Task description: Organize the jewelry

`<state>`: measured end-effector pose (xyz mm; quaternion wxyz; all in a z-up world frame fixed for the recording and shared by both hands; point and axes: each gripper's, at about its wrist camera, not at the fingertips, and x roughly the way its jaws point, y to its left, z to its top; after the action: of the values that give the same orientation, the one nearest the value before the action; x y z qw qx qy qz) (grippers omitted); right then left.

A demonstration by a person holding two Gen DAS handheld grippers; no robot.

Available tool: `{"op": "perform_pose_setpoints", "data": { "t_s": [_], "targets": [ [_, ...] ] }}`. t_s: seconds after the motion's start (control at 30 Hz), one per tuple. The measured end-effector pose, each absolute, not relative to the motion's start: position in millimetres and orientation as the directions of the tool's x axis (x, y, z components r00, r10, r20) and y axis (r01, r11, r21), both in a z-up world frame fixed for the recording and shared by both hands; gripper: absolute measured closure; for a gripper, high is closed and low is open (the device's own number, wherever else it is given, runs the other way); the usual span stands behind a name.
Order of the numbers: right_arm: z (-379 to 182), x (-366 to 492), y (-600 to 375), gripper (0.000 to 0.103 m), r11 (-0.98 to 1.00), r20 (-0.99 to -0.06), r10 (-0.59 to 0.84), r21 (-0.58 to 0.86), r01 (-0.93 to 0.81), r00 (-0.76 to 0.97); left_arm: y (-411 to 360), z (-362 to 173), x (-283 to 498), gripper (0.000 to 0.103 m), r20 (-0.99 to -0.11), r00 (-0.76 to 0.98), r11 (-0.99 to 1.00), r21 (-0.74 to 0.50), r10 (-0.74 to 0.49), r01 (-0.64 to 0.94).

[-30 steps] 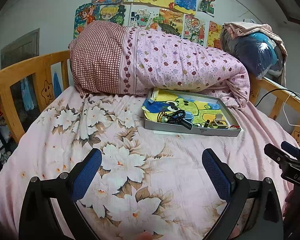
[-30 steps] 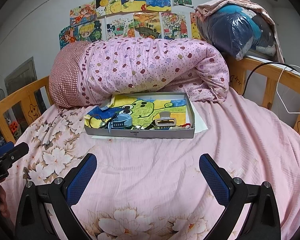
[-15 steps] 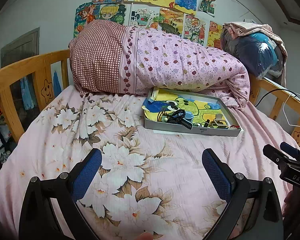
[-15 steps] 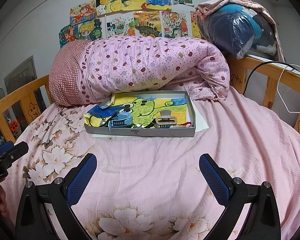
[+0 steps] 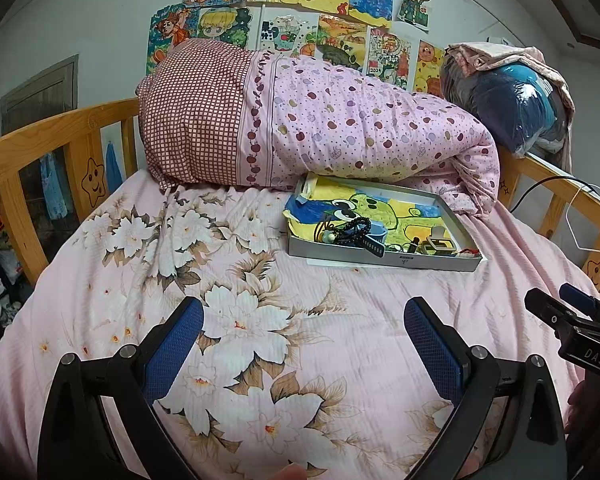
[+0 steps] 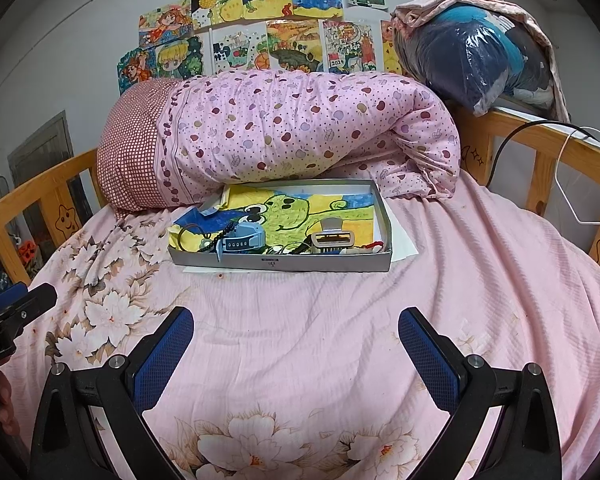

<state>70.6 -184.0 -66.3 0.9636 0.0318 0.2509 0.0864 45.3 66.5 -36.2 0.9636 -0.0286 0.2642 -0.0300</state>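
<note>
Left wrist view shows your left tool (image 5: pixel 303 322) hanging over the bed (image 5: pixel 228 320) with its two blue fingers spread wide and nothing between them. Your right tool (image 6: pixel 296 332) is spread wide too, and it holds nothing. Both tools are well apart from the grey tray (image 6: pixel 284 263), which sits flat on the pink sheet, just in front of the big rolled quilt (image 6: pixel 300 128). The far edge of the tray touches the quilt. A frog drawing (image 6: pixel 296 216) lines the bottom of the tray. The jewelry lies in a loose pile along the near side of the tray. You can see a string of black beads (image 5: pixel 354 229) on the left part, lying on top of a blue watch (image 6: pixel 242 238). On the right part is a pale clip (image 6: pixel 334 238), and next to it is a small red thing (image 6: pixel 374 245) by the right wall. A white sheet of paper (image 6: pixel 402 246) sticks out from under the tray. From the left wrist view, the tip of your right tool shows at the right edge. Kid drawings (image 6: pixel 268 24) hang on the wall behind the bed.
</note>
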Motion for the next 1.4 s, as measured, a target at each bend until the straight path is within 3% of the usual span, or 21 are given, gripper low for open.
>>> {"op": "perform_pose_setpoints", "data": {
  "t_s": [0.73, 1.4],
  "targets": [
    [-64.9, 74.0, -182.9, 0.000, 0.983, -0.485, 0.182, 0.104, -0.150, 0.855, 66.2, -39.8, 44.1, 0.005, -0.514, 0.854, 0.996, -0.076, -0.076, 0.043],
    [-80.0, 39.6, -191.8, 0.000, 0.984, -0.520, 0.180, 0.106, -0.146, 0.835, 58.4, -53.3, 49.0, 0.005, -0.587, 0.806, 0.997, -0.045, -0.076, 0.062]
  ]
}}
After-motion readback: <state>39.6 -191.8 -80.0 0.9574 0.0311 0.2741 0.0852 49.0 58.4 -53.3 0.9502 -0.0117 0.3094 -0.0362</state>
